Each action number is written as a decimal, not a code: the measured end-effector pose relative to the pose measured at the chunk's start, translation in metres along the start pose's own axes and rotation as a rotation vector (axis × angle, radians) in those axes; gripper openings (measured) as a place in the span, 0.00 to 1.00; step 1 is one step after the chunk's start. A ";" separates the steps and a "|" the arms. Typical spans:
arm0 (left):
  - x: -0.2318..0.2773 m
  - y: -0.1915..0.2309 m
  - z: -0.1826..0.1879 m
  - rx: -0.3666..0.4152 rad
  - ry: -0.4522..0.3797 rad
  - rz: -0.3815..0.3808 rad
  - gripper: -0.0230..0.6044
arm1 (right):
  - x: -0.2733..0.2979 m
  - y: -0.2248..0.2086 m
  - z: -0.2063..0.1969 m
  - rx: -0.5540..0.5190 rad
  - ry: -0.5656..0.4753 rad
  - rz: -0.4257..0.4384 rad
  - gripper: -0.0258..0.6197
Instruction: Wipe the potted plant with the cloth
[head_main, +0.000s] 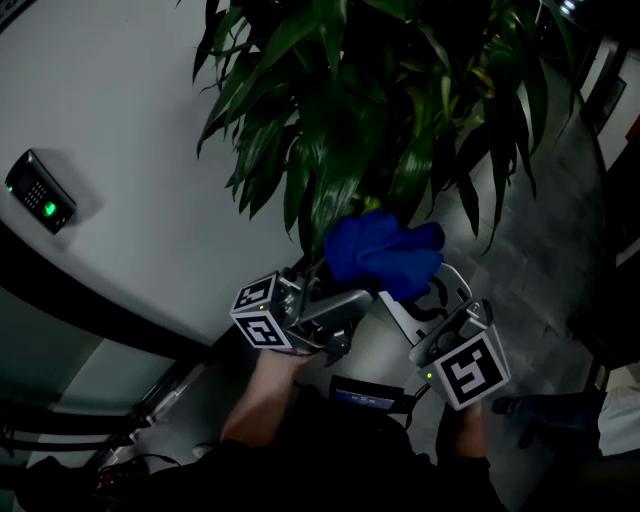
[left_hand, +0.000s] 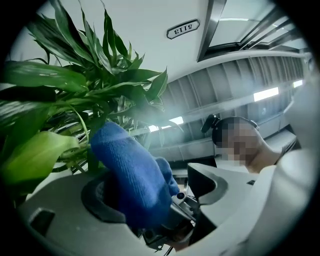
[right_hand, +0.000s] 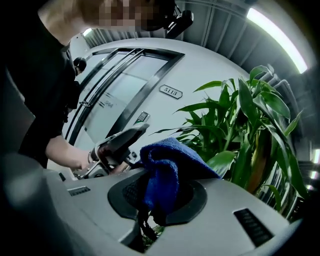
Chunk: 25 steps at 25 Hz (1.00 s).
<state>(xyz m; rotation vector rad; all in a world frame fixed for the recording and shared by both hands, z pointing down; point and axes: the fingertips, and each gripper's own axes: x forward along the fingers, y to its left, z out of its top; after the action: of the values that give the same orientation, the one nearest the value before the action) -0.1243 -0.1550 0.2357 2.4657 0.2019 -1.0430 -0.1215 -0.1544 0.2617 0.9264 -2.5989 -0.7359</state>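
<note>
The potted plant (head_main: 380, 110) spreads long dark green leaves across the top of the head view. A blue cloth (head_main: 385, 255) is bunched just below its lower leaves. My right gripper (head_main: 425, 290) comes up from the lower right and is shut on the cloth (right_hand: 165, 170), which bulges out above its pads. From the left, my left gripper (head_main: 355, 298) points at the same cloth. In the left gripper view the cloth (left_hand: 132, 175) lies against the left pad only. A gap separates it from the other jaw, so this gripper (left_hand: 165, 192) is open. Green leaves (left_hand: 60, 100) stand close behind the cloth.
A white wall (head_main: 130, 120) runs behind the plant, with a keypad (head_main: 40, 192) lit green at the left. A door with a number plate (right_hand: 170, 91) stands beside the plant. Grey tiled floor (head_main: 540, 270) lies to the right, where a person's shoe (head_main: 510, 405) shows.
</note>
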 end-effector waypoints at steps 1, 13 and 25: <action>0.000 0.000 0.001 0.002 -0.002 0.001 0.63 | -0.001 0.007 -0.004 -0.002 0.018 0.017 0.15; -0.004 -0.007 -0.005 -0.043 -0.016 -0.019 0.63 | -0.050 -0.010 0.027 0.091 -0.101 -0.035 0.15; -0.010 -0.035 -0.020 -0.033 -0.010 -0.055 0.63 | 0.001 -0.068 0.051 0.012 -0.153 -0.161 0.15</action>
<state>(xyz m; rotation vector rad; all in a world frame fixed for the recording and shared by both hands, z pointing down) -0.1290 -0.1139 0.2427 2.4373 0.2838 -1.0657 -0.1094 -0.1821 0.1822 1.1346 -2.6853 -0.8651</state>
